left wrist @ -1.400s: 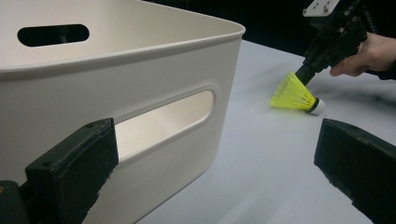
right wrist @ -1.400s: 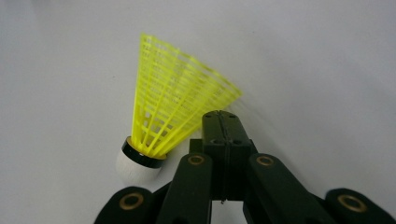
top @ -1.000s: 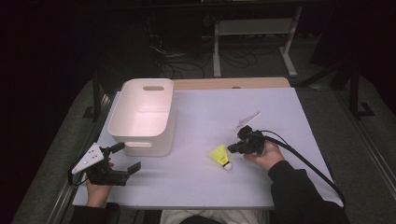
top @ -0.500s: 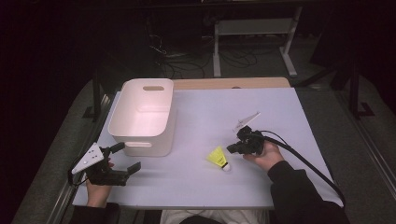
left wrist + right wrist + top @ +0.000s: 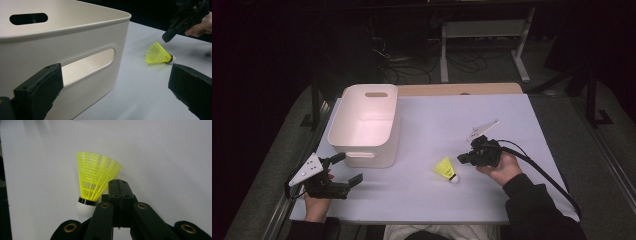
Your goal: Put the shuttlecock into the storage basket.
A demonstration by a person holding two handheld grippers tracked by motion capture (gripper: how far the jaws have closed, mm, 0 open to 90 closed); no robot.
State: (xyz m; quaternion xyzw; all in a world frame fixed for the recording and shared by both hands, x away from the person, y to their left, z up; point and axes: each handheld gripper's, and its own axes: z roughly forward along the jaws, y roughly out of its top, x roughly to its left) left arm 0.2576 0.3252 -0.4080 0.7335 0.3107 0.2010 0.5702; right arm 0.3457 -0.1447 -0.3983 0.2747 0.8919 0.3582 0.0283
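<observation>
- While my right gripper [image 5: 464, 159] hangs just right of centre in the high view, its jaws are pressed flat together with nothing between them.
- Right below and left of those tips lies the shuttlecock [image 5: 446, 169], on its side on the table [image 5: 512, 115], near them but apart.
- From the right gripper view the shuttlecock [image 5: 96, 180] sits mid-frame, yellow skirt fanned toward the top, white cork at the bottom, partly behind my closed jaws.
- Over at the lower left of the high view, my left gripper [image 5: 347, 172] has its jaws spread wide, holding nothing.
- It rests low over the table, just below the bin [image 5: 367, 125], which stands upright at centre left.
- Looking along the left gripper view, the bin [image 5: 75, 50] wall with its handle slot takes the left half.
- Shuttlecock [image 5: 159, 53] shows right of centre there, between my two open jaws in the frame but well beyond them.
- Upper right of that view: my right gripper [image 5: 168, 37] tips, just above the shuttlecock.
</observation>
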